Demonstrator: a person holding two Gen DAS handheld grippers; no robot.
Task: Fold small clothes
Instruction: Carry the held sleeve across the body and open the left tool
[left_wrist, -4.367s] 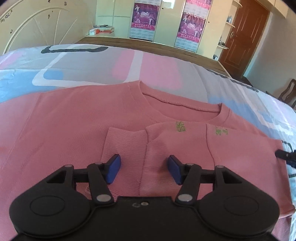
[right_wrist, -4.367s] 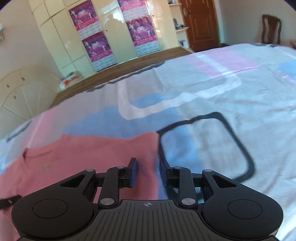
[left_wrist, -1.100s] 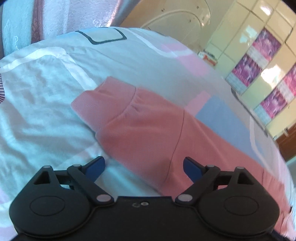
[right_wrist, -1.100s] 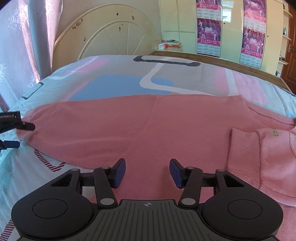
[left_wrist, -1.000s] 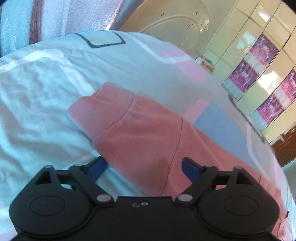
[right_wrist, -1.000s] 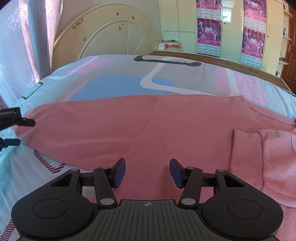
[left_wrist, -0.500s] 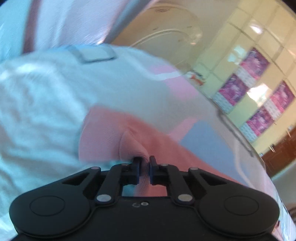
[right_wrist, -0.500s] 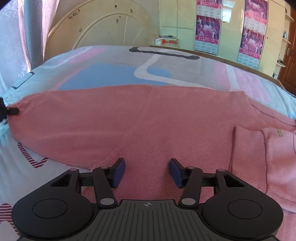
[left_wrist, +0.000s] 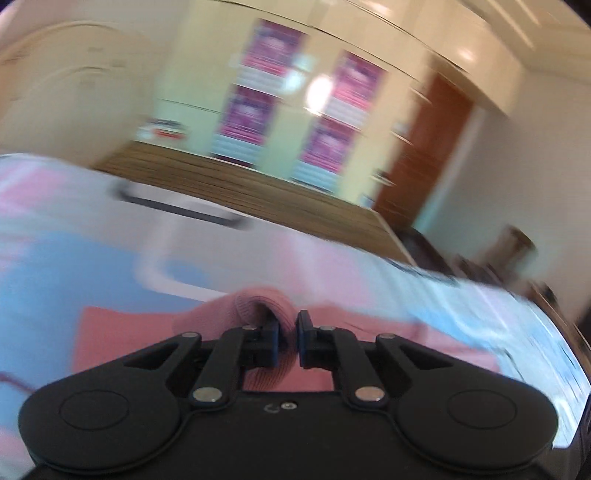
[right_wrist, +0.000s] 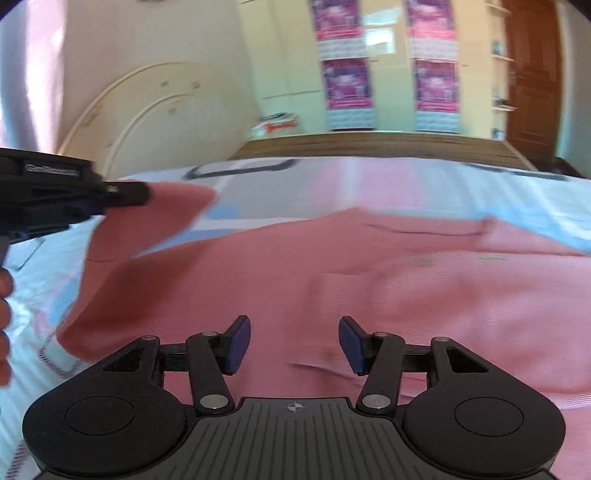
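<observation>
We see a pink ribbed-knit cloth sweater (right_wrist: 369, 280) on smooth printed bedsheet (right_wrist: 406, 184); our grippers' matt black plastic; glossy wardrobe doors (right_wrist: 295, 55)

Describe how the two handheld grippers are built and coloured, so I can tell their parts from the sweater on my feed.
Both are matte black plastic. The right gripper has blue pads, silver pivot rivets, round side discs and a ribbed centre plate with a small crosshair mark. The left gripper matches, with a smooth centre; from the side its body shows faint white lettering.
</observation>
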